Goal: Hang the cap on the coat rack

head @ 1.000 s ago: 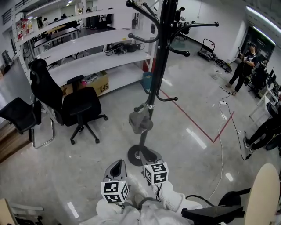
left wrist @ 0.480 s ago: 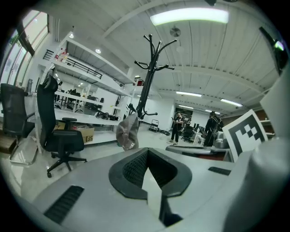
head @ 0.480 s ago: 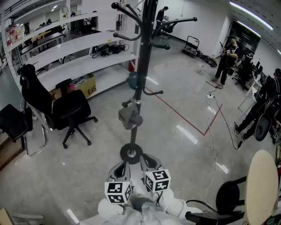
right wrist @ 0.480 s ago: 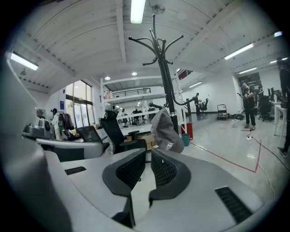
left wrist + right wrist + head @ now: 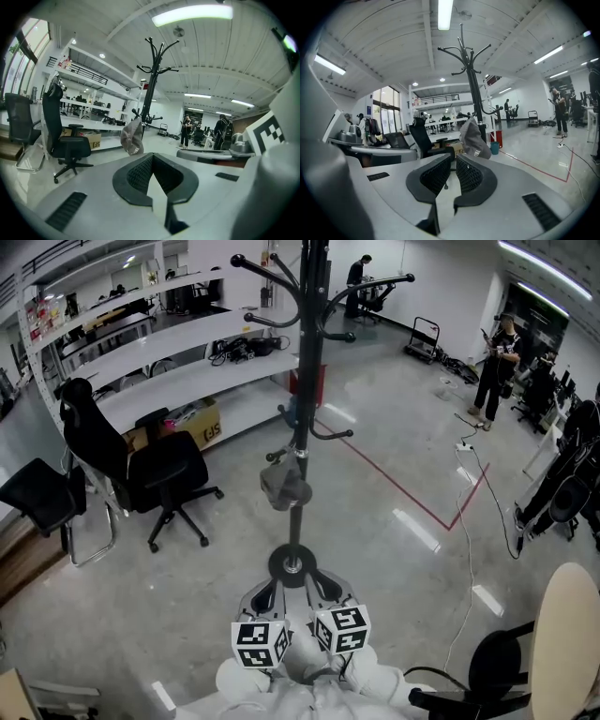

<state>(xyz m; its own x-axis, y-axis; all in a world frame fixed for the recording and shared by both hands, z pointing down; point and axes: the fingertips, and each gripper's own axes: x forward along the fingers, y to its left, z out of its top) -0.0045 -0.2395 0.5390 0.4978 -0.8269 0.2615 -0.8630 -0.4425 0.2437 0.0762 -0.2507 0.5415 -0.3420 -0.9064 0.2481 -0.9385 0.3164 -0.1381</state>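
The black coat rack stands straight ahead on its round base. A grey cap hangs from one of its low hooks, free of both grippers. It also shows in the left gripper view, cap on rack, and in the right gripper view, cap on rack. My left gripper is short of the base, its pads meeting at the tips, empty. My right gripper has just been closing. A narrow slit stays between its pads, with nothing in it.
Black office chairs stand at the left before long white shelves. A red floor line and a white cable run at the right. People stand far right. A chair back is at the lower right.
The cap stays on its hook. Both grippers have shifted across the floor near the rack's base and now sit closer together. The head view has swung slightly.
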